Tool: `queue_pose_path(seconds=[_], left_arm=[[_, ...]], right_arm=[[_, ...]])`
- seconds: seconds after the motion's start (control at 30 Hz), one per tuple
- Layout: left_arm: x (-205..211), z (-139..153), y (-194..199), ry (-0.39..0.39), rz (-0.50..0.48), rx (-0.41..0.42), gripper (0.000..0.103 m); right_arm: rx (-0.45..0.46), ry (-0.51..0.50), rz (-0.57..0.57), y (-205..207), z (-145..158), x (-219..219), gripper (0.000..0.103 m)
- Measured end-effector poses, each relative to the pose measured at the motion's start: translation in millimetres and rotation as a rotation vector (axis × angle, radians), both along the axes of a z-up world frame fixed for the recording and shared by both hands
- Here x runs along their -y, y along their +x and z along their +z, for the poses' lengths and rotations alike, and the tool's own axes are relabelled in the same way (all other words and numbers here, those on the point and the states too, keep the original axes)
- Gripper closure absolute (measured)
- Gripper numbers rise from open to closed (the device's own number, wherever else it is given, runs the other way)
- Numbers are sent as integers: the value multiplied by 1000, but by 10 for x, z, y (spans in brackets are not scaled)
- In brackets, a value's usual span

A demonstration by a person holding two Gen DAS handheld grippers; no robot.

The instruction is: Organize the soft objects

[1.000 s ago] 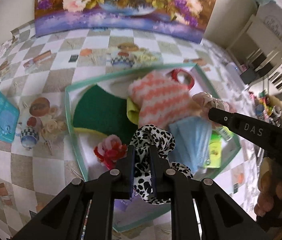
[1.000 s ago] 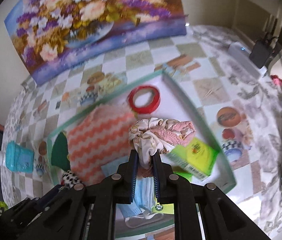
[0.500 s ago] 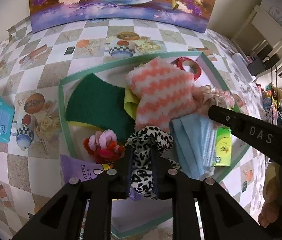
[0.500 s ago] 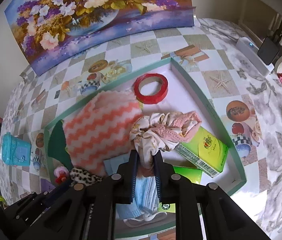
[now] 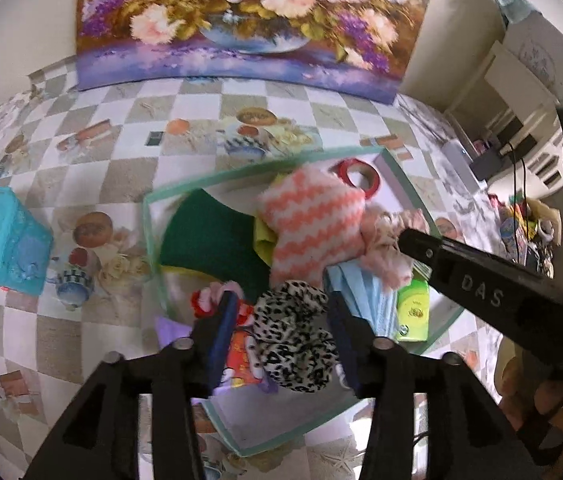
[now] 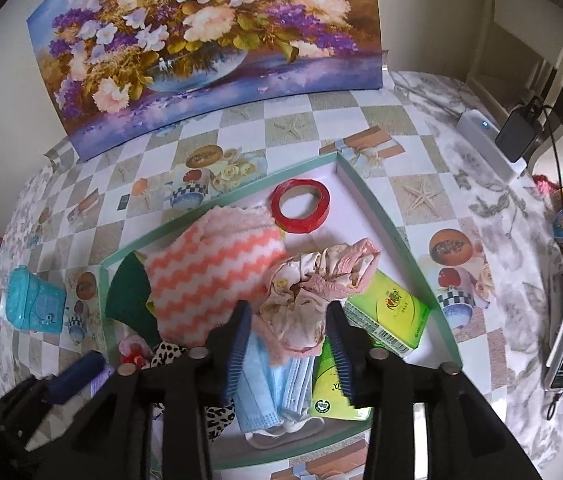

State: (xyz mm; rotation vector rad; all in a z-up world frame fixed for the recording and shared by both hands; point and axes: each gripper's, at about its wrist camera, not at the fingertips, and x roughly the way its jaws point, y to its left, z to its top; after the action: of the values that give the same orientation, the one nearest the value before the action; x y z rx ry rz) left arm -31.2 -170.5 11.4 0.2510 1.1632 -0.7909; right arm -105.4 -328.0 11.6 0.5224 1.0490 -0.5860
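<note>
Counted in the one green-rimmed tray (image 6: 365, 196) are two scrunchies, one leopard-print (image 5: 293, 336) and one pink (image 6: 313, 284), one zigzag cloth (image 6: 213, 280), one red tape roll (image 6: 301, 208), and two green packets (image 6: 385, 312).

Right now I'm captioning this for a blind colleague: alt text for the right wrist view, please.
The right gripper, its fingers having just opened, stands over a pink-and-cream scrunchie lying on blue face masks in a green-rimmed tray. A zigzag cloth and red tape roll lie nearby.
</note>
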Motion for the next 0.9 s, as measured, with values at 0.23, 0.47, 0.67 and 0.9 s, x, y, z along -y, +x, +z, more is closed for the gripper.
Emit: queue_pose_path(seconds=[0.23, 0.47, 0.67, 0.9], left_arm=[[-174, -69, 216, 60, 96, 35, 27], [-405, -146, 442, 110, 197, 71, 23], [-515, -199, 523, 131, 236, 76, 11], [-594, -190, 516, 129, 236, 97, 7]], right_arm=[[-43, -6, 20, 32, -89, -81, 42], [-87, -37, 36, 83, -174, -188, 27], [-88, -29, 24, 57, -210, -206, 12], [-81, -54, 5, -29, -177, -262, 0]])
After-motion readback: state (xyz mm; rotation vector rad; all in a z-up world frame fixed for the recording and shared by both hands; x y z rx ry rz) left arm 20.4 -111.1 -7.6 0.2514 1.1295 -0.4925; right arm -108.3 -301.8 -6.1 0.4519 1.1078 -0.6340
